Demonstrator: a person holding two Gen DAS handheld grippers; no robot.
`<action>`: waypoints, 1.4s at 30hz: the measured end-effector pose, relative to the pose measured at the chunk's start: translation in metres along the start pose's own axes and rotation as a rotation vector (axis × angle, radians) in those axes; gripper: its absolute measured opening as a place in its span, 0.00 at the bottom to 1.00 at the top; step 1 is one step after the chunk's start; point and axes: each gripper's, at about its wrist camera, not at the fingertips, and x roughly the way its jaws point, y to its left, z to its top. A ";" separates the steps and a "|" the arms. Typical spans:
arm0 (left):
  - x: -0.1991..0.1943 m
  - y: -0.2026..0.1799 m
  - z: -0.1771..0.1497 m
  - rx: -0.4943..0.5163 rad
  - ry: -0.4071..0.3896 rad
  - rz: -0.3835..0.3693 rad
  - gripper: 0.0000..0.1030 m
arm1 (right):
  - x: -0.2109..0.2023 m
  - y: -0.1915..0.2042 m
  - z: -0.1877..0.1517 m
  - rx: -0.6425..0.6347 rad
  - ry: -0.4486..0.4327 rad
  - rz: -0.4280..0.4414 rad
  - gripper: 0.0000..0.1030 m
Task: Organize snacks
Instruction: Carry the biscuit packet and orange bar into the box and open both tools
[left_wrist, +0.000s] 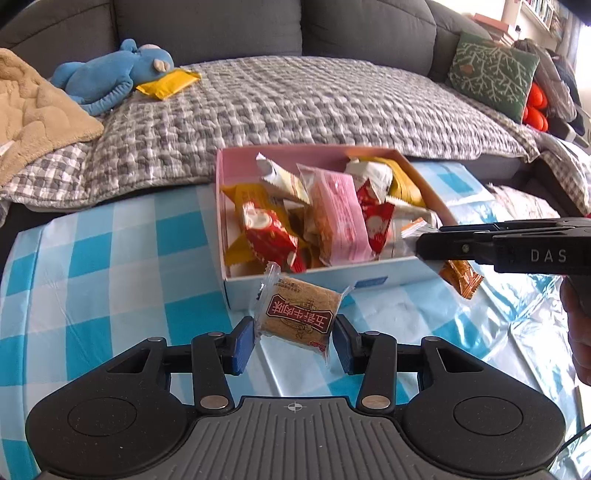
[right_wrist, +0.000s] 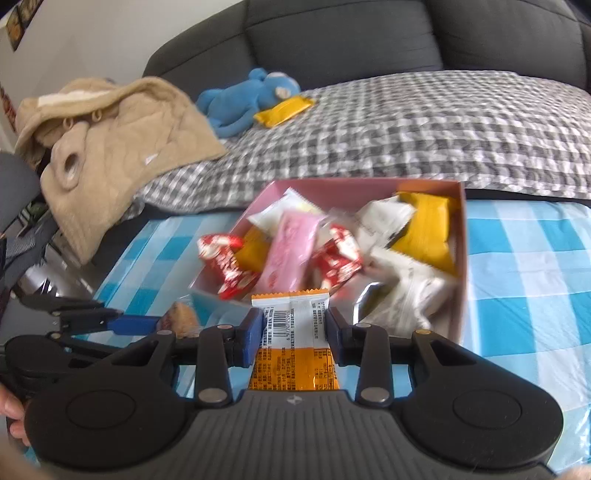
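1. Two grippers are showing at the near edge of the desk (left_wrist: 92, 258), which is wearing a blue-and-white checked cloth.
2. Left gripper (left_wrist: 293, 338): its blue-padded fingers (left_wrist: 243, 339) are standing partly closed and are pressing on both sides of a clear-wrapped brown biscuit (left_wrist: 299, 314) bearing a red label. The biscuit is hanging clear of the cloth, just in front of the box.
3. Right gripper (right_wrist: 295, 332): its fingers (right_wrist: 253, 332) are partly closed and are gripping an orange-and-white packet (right_wrist: 291, 321) by its long sides, barcode face up. The packet's serrated end is reaching towards the near wall of the box. In the left wrist view this gripper is coming in from the right, level with the box's near right corner, with the packet's orange end hanging below it.
4. A person's hand (left_wrist: 578, 332) is showing at the right edge of the left wrist view, under that gripper.
5. Beyond both grippers, the snack box (left_wrist: 314, 278) is sitting on the desk, pink inside, white outside, holding a loose heap of red, pink, yellow and white wrapped snacks.
6. Behind the desk, a grey sofa is carrying a grey checked blanket (left_wrist: 295, 107).
7. On the blanket, well apart from the box, a yellow packet (left_wrist: 168, 84) is lying just beside a blue plush toy (left_wrist: 107, 79).
8. A tan quilted garment (right_wrist: 110, 155) is lying at the sofa's left end.
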 end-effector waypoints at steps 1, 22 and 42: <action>0.000 0.000 0.001 0.001 -0.006 0.001 0.42 | -0.001 -0.004 0.002 0.019 -0.005 -0.003 0.33; 0.041 -0.024 0.067 0.019 -0.100 0.050 0.43 | 0.003 -0.058 0.025 0.182 -0.074 -0.067 0.33; -0.019 -0.006 0.065 -0.179 -0.142 0.231 0.82 | -0.027 -0.039 0.040 0.193 -0.125 -0.114 0.64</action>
